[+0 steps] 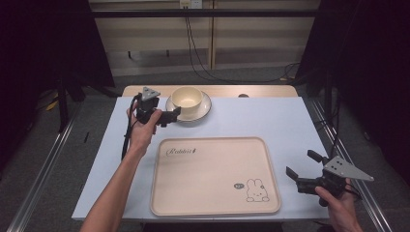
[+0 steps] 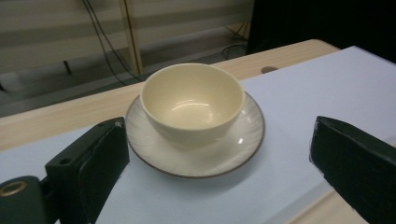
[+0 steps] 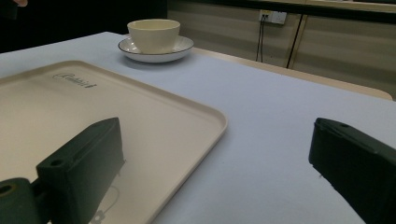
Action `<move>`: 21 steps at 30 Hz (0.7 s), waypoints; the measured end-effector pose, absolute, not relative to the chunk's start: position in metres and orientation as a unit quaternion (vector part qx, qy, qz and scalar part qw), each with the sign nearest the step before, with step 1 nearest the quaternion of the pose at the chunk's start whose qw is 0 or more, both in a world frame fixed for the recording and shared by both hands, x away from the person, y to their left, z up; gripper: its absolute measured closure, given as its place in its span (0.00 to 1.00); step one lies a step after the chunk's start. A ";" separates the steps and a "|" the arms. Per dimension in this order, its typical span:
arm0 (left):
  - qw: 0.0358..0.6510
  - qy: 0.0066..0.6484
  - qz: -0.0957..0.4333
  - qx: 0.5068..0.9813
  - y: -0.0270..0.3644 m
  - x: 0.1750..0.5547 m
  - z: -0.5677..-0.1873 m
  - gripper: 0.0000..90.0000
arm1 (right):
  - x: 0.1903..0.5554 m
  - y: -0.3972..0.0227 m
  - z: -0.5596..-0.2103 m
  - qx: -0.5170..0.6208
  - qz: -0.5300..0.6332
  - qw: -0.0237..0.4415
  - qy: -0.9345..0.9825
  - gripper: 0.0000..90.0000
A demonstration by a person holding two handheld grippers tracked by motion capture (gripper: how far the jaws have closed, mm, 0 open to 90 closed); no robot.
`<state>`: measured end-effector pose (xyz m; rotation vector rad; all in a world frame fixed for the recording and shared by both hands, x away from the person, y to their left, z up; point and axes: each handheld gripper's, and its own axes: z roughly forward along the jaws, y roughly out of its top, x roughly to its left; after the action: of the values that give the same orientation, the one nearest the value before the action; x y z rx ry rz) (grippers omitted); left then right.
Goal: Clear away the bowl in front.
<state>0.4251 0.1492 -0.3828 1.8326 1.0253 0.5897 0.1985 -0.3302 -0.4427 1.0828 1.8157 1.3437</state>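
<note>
At the left of the high view, a person's left hand (image 1: 141, 129) holds the left gripper (image 1: 173, 115) at about ten o'clock from the tray, jaws pointed toward three o'clock and spread wide with nothing between them. The tips sit just beside the saucer (image 1: 205, 110), close to its left rim; whether they touch it cannot be told from above. In the left gripper view the two black jaws stand well apart at either side, the saucer (image 2: 233, 156) and its bowl (image 2: 196, 109) lying ahead between them — not gripped.

The cream bowl (image 1: 186, 101) stands upright on the saucer at roughly twelve o'clock from the tray, near the far edge of the pale blue table cover (image 1: 270, 116). The bowl is empty (a highlight shows on its inner wall).

At centre, the beige tray (image 1: 215, 208) lies flat on the cover, printed with script at its eleven o'clock corner and a rabbit drawing at five o'clock.

At the right, the right hand (image 1: 338, 205) holds the right gripper (image 1: 302, 166) near the tray's four o'clock corner — apart from it, jaws open wide and empty, aimed toward ten o'clock. The right gripper view looks over the tray's rim (image 3: 212, 119) to the bowl (image 3: 153, 35) and saucer (image 3: 156, 53) well beyond.
</note>
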 end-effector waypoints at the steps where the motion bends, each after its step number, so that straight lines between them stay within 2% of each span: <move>1: 0.468 0.419 0.236 0.741 0.149 0.428 -0.382 0.06 | 0.199 -0.330 -0.443 0.410 0.509 0.315 0.688 0.03; 8: 0.453 0.419 0.252 0.745 0.146 0.446 -0.380 0.08 | 0.199 -0.330 -0.443 0.409 0.509 0.315 0.689 0.03; 15: 0.448 0.424 0.243 0.749 0.141 0.464 -0.387 0.08 | 0.199 -0.330 -0.443 0.410 0.510 0.313 0.689 0.03; 21: 0.421 0.431 0.239 0.762 0.140 0.486 -0.390 0.08 | 0.199 -0.330 -0.444 0.411 0.508 0.314 0.689 0.03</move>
<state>0.4864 0.1401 -0.3896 1.9095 1.0793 0.5982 0.1992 -0.3303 -0.4436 1.0835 1.8149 1.3395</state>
